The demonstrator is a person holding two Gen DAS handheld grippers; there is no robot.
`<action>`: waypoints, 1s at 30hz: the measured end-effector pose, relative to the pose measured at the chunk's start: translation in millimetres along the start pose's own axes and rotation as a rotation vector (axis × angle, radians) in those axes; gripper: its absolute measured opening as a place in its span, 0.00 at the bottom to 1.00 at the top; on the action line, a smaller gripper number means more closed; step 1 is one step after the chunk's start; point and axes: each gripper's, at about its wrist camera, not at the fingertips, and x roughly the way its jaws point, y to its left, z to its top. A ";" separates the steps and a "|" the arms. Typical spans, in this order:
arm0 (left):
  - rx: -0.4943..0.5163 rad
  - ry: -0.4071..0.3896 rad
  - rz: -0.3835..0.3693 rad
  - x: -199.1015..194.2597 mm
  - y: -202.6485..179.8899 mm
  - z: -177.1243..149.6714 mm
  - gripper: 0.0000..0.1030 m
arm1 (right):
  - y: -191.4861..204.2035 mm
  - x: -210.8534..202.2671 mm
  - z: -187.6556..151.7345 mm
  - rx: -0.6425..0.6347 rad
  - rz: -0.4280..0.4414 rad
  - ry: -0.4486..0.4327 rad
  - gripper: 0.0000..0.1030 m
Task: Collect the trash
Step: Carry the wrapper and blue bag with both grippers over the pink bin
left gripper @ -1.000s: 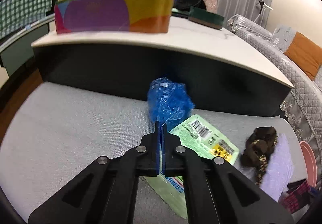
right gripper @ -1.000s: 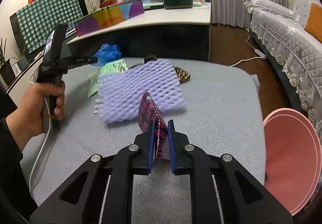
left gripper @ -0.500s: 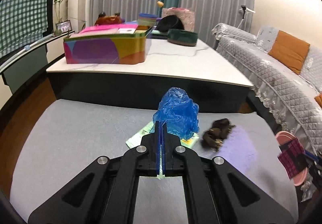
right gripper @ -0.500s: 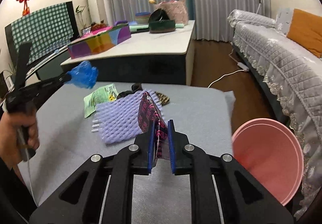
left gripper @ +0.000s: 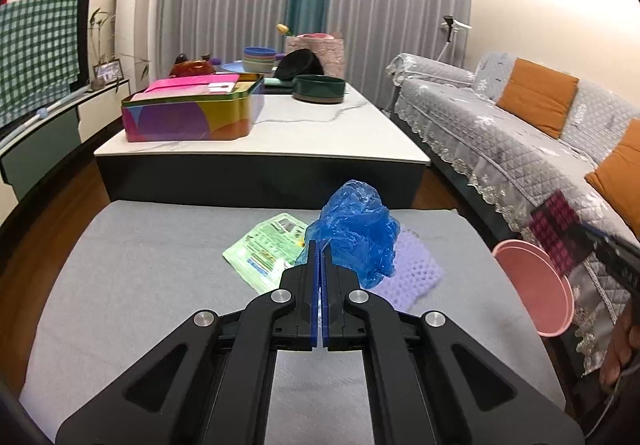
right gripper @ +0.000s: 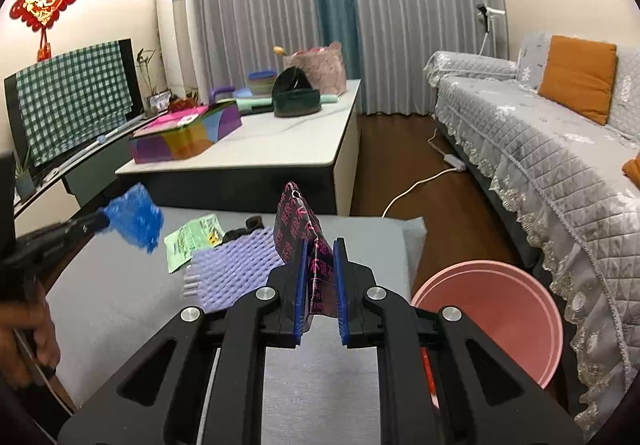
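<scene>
the job looks roughly at its middle, as i judge it: two pieces of trash are lifted and none can be seen inside the round pink plastic bin [right gripper: 516, 285], whose visible inside looks bare. the left hand-held gripper [left gripper: 319, 251] has its jaws pressed together on a crumpled blue plastic bag [left gripper: 356, 233], carried in the air above the grey padded counter [left gripper: 140, 265]. the right hand-held gripper [right gripper: 319, 253] pinches a dark wrapper with pink lettering [right gripper: 300, 225] upright between its pads, held near the bin, which stands just beside the counter's right edge.

still lying on the counter, by my count: one green printed packet [right gripper: 192, 239], one lilac foam net sleeve [right gripper: 236, 269] touching it, and one small dark brown scrap [right gripper: 244, 231] at the net's far edge. so five trash items in all, two held and three left; one bin; two grippers. both held pieces have yet to be dropped in.
</scene>
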 end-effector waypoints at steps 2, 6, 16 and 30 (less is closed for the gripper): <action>0.004 -0.001 -0.011 -4.0 -6.1 -3.0 0.01 | -2.2 -6.6 2.3 -0.004 -0.013 -0.013 0.13; 0.027 -0.004 -0.030 -11.0 -21.5 -9.4 0.01 | -9.1 -20.0 5.9 0.004 -0.032 -0.037 0.13; 0.066 0.003 -0.087 -10.8 -50.8 -14.9 0.01 | -33.0 -41.0 11.6 0.027 -0.085 -0.069 0.13; 0.074 0.009 -0.134 1.0 -70.6 -16.1 0.01 | -58.6 -35.2 9.1 0.065 -0.144 -0.044 0.13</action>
